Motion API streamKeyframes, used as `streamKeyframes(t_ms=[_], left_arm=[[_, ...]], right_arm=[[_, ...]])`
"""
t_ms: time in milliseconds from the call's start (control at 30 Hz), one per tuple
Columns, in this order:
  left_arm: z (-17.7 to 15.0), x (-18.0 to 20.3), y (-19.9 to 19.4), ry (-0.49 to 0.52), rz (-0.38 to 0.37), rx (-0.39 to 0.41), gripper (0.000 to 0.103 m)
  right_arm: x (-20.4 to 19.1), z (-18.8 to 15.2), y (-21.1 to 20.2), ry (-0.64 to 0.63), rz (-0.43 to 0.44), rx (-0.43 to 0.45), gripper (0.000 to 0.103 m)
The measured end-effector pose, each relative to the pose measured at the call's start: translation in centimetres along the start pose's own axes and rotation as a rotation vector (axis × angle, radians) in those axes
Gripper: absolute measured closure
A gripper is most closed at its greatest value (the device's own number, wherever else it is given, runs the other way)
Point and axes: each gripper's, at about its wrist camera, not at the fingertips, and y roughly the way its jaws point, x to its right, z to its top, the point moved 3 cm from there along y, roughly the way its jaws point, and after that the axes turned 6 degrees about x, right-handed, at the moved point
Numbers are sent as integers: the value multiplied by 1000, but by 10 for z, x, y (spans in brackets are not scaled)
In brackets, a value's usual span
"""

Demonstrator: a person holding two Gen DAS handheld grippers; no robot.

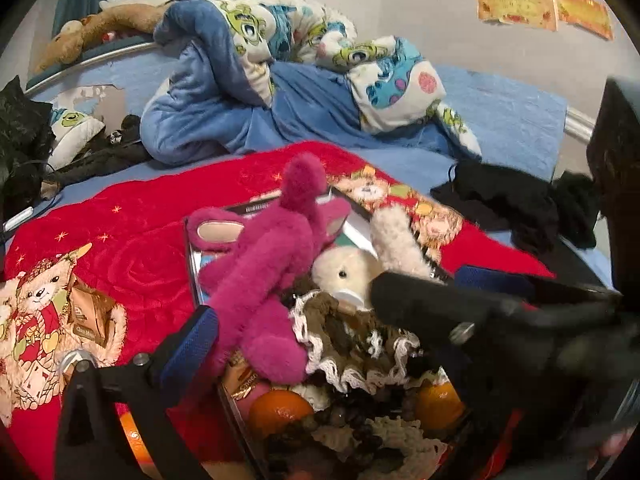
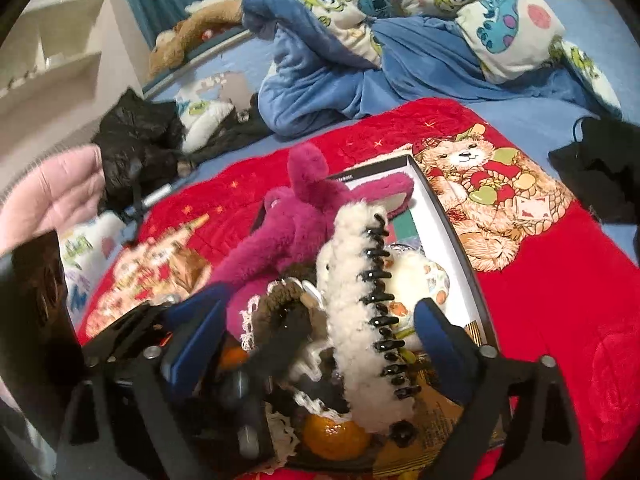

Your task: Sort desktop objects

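Rumpled bedding fills the background: a blue monster-print duvet (image 1: 280, 60) lies heaped behind a red teddy-bear blanket (image 1: 132, 248) that serves as our work surface. On that blanket sits a shallow box (image 2: 452, 220), and the task's things are piled in it: a magenta plush (image 1: 264, 276), a cream plush (image 1: 348, 268), a brown lace-trimmed cloth (image 1: 344, 336), oranges (image 1: 278, 410) near the front, and a fluffy white hair claw (image 2: 360, 320) with black teeth. Our right gripper (image 2: 312, 344) hangs over the near end of the box with its blue pads spread wide; the hair claw stands between them, but neither pad appears to touch it, so we judge this gripper released and holding nothing. Our left gripper (image 1: 320, 312) also reaches over the box; one blue pad sits beside the magenta plush, while the other is partly hidden behind the right gripper's dark body, which crosses in front, so we cannot tell whether it is clenched or free. We see three risks. The two tools are crowded together over one pile and could knock each other. The claw's teeth sit close to the lace cloth and the cream plush, so closing on it might snag and drag those along. Soft fluff may also compress and slip from the pads, dropping the claw among the oranges.
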Motion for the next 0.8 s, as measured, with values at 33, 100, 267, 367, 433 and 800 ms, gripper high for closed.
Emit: streamKeyframes(t_ms=[33,100,267,367,433,800], left_arm=[[1,-2,-1,-11,3,3,0],[3,-7,0,-25,3,-1,0],[6,-17,-3,-48,27,16,0],[10,-19,-9,-34,37,36,0],[12,-19,-11,-15,34,32,0],[28,-50,-97,-20,142,133,0]], right_arm=[[3,2,-2,20,10,9,6],[7,6,-9,55,21,32,4],[16,15,-21,113,47,81,2],[14,17,-24,100,38,90,1],[11,19,-25,98,46,94,1],[-43,41,-74,-31,23,208,0]])
